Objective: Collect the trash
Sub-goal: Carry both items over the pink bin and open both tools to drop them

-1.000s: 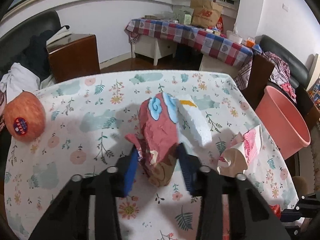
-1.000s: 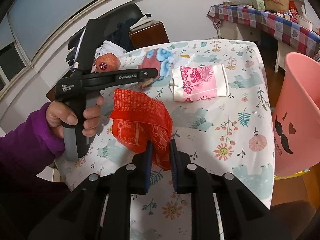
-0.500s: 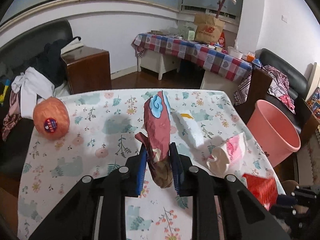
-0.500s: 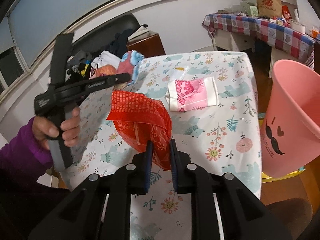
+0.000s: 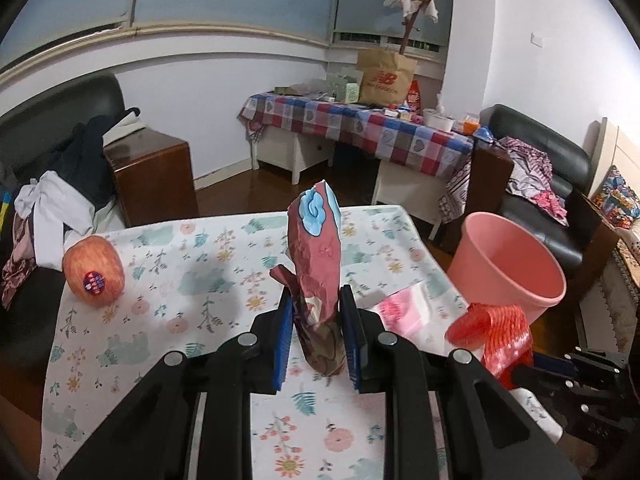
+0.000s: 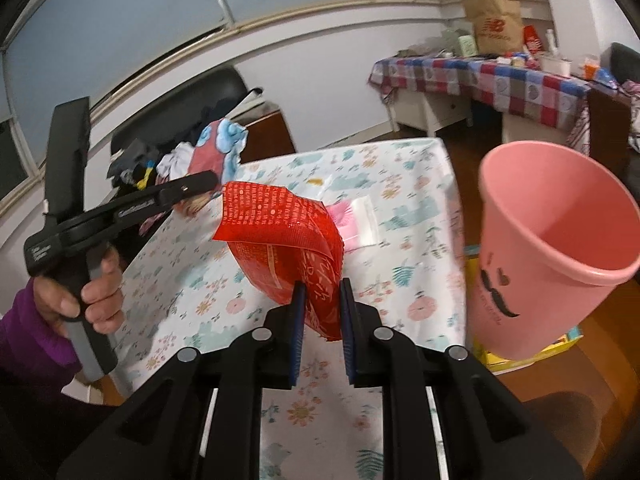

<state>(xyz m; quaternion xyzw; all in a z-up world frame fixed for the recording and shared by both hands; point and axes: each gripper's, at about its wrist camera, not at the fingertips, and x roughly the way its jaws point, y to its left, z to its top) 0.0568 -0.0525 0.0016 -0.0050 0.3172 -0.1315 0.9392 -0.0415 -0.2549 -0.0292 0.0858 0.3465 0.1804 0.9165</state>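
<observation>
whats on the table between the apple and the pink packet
Only bare tablecloth lies between the apple and the pink packet, as the left wrist view shows; the left gripper holds its wrapper above it.

Even indoor lighting, soft shadows on the bench [image 5: 168, 280], strong fisheye curvature with black corner vignetting, slight motion blur on the bench pattern nearest each camera.
</observation>
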